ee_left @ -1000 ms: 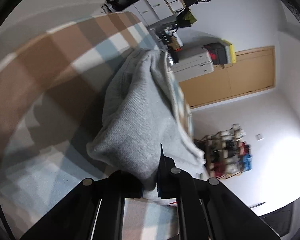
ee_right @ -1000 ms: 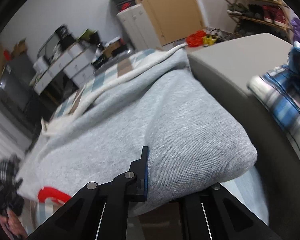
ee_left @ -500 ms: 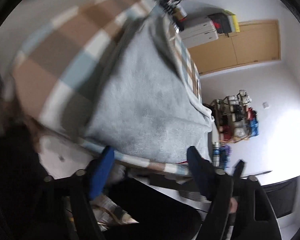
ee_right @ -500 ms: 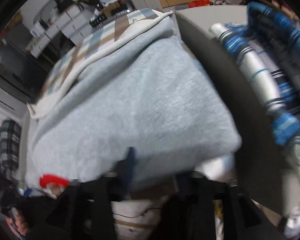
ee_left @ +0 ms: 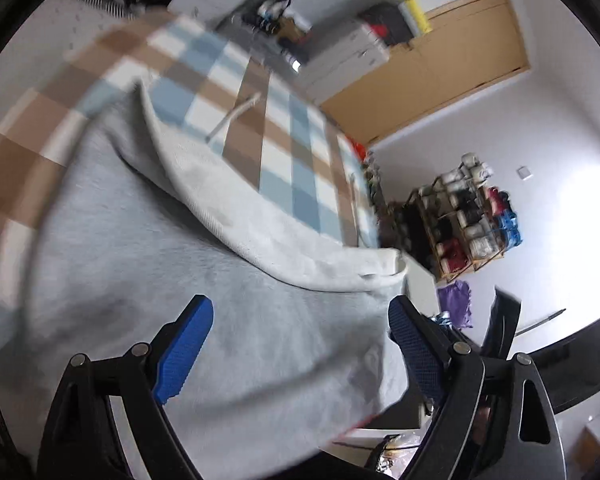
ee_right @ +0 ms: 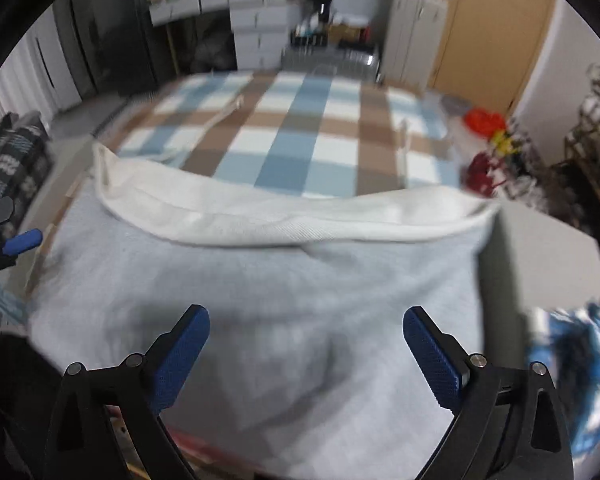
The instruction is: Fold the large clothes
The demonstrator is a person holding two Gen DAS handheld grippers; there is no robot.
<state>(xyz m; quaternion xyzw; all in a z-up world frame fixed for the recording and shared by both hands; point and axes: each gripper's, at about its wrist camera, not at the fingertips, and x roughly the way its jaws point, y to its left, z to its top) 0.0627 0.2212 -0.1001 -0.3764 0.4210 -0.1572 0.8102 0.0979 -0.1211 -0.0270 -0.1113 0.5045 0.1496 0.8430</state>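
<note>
Grey garment (ee_right: 260,320) was released since the earlier frame; left gripper (ee_left: 296,344) and right gripper (ee_right: 306,344) jaws were opening, empty; garment's long axis lay across checked cover (ee_right: 300,136)

No lettering, label, brand mark or number can be read in either wrist view; both pictures are blurred and every surface that shows is too soft for writing.
</note>
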